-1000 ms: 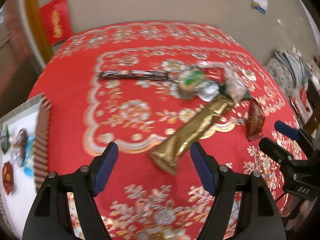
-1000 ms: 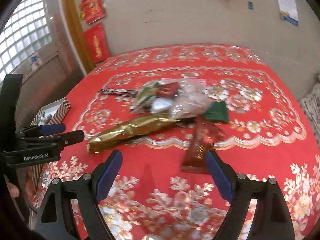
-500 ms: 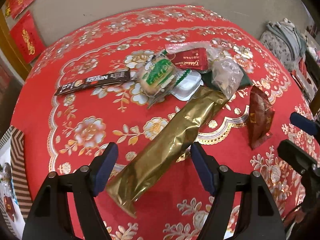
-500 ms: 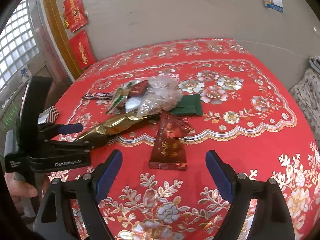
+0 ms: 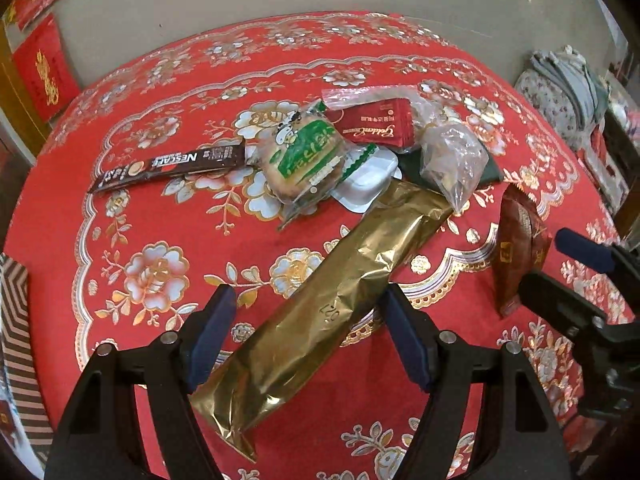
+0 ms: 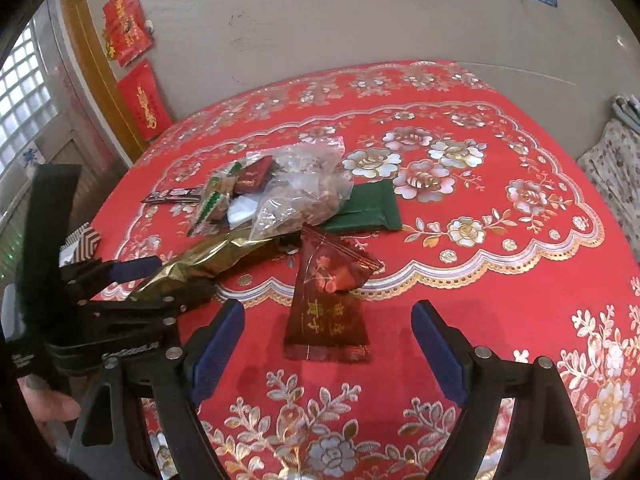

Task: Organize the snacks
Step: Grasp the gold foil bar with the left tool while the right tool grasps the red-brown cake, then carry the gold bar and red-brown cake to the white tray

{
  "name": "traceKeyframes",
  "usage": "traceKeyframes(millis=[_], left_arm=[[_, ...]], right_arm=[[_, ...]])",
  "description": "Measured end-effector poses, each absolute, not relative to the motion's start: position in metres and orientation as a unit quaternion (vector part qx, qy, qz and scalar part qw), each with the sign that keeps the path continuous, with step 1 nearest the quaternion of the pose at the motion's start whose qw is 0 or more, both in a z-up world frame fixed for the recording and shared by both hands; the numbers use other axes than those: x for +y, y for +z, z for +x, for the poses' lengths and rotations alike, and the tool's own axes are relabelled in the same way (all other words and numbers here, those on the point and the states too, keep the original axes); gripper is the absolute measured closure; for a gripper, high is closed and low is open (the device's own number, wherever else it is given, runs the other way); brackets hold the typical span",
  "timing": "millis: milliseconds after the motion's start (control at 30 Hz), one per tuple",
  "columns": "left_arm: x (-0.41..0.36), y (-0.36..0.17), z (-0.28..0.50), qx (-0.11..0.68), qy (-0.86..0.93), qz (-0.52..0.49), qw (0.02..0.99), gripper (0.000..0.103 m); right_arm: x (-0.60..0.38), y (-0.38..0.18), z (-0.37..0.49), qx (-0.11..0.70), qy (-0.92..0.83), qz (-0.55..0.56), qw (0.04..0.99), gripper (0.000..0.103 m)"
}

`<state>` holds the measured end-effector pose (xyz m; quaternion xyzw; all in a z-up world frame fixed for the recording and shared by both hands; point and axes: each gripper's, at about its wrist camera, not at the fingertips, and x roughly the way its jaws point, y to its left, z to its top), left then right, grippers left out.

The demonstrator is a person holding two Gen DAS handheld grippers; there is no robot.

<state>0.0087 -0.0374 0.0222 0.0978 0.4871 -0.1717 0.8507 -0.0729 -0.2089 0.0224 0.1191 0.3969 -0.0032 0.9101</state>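
A pile of snacks lies on the red flowered tablecloth [image 5: 160, 240]. A long gold foil pack [image 5: 320, 308] lies slantwise, its near part between the open fingers of my left gripper [image 5: 308, 320]. Behind it lie a green-labelled cake pack [image 5: 308, 156], a dark Nescafe stick [image 5: 168, 166], a red sachet [image 5: 380, 122], a clear bag [image 5: 452, 164] and a white cup [image 5: 364, 184]. A dark red sachet [image 6: 328, 304] lies just ahead of my open, empty right gripper [image 6: 328, 332]. A green sachet [image 6: 366, 208] lies behind it.
A striped box [image 5: 16, 336] with sweets stands at the left table edge. The wall with red paper decorations [image 6: 140, 100] is behind the table. Folded cloths [image 5: 560, 80] lie on a seat at the right. The left gripper shows in the right wrist view [image 6: 152, 280].
My left gripper has moved forward and down, so the gold pack now lies between its fingers. My right gripper has come closer to the dark red sachet.
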Motion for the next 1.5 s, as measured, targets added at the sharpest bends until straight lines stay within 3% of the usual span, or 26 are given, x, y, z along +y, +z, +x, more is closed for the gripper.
traceKeyframes(millis=[100, 167, 200, 233, 267, 300, 433, 600, 1500], left_arm=[[-0.039, 0.022, 0.007, 0.483, -0.174, 0.102, 0.852, 0.031], [-0.039, 0.023, 0.005, 0.48, -0.178, 0.101, 0.853, 0.042], [-0.039, 0.024, 0.004, 0.48, -0.181, 0.102, 0.852, 0.05], [-0.04, 0.025, 0.003, 0.479, -0.183, 0.103, 0.852, 0.058], [-0.04, 0.025, 0.001, 0.479, -0.185, 0.103, 0.852, 0.06], [-0.039, 0.026, 0.0, 0.48, -0.187, 0.102, 0.851, 0.063], [-0.026, 0.028, -0.005, 0.491, -0.201, 0.066, 0.845, 0.08], [-0.013, 0.031, -0.019, 0.49, -0.201, 0.051, 0.847, 0.086], [0.056, 0.061, -0.047, 0.454, -0.144, 0.006, 0.879, 0.088]], right_arm=[[-0.207, 0.021, -0.066, 0.396, -0.008, 0.114, 0.911, 0.017], [-0.206, 0.018, -0.062, 0.4, -0.011, 0.11, 0.91, 0.02], [-0.206, 0.016, -0.059, 0.405, -0.011, 0.109, 0.908, 0.029], [-0.206, 0.013, -0.057, 0.409, -0.01, 0.11, 0.906, 0.05], [-0.207, 0.01, -0.054, 0.413, -0.007, 0.114, 0.903, 0.062], [-0.207, 0.01, -0.055, 0.408, -0.009, 0.112, 0.906, 0.065], [-0.204, 0.01, -0.06, 0.406, 0.003, 0.108, 0.907, 0.068], [-0.194, 0.017, -0.072, 0.397, 0.015, 0.098, 0.912, 0.068], [-0.113, 0.047, -0.079, 0.382, 0.097, 0.055, 0.917, 0.068]])
